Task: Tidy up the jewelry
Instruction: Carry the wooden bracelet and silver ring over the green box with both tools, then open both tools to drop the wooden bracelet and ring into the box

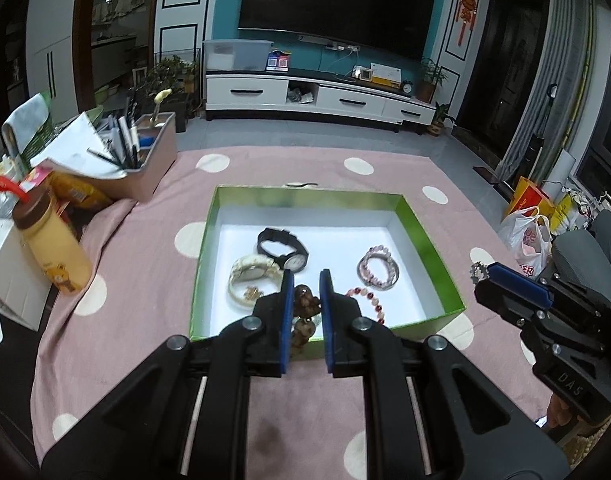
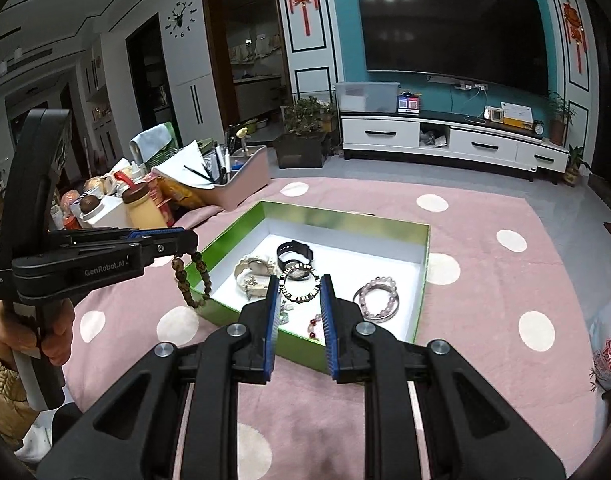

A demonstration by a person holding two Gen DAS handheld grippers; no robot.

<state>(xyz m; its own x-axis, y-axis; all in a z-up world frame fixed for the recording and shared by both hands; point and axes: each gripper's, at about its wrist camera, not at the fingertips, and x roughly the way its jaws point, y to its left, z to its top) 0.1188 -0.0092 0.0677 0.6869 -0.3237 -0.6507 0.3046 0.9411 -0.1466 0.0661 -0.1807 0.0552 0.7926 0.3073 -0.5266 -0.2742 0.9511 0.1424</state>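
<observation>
A green box [image 1: 209,236] [image 2: 423,272] with a white floor lies on the pink dotted cloth. In it are a black watch [image 1: 283,246] [image 2: 294,253], a cream watch [image 1: 251,276] [image 2: 254,270], a pale pink bead bracelet [image 1: 379,268] [image 2: 376,298] and a red bead bracelet [image 1: 367,298] [image 2: 315,326]. My left gripper [image 1: 306,280] [image 2: 185,240] is shut on a brown bead bracelet [image 1: 305,312] [image 2: 189,280], which hangs above the box's near edge. My right gripper [image 2: 298,282] [image 1: 483,272] is shut on a black and silver bracelet [image 2: 299,286] [image 1: 478,273], held above the box.
A yellow bottle [image 1: 51,240], a white carton [image 1: 9,276] and a pink organiser with pens [image 1: 145,160] crowd the cloth's left side. Plastic and paper bags [image 1: 531,224] stand at the right. A TV cabinet [image 1: 317,96] lines the far wall.
</observation>
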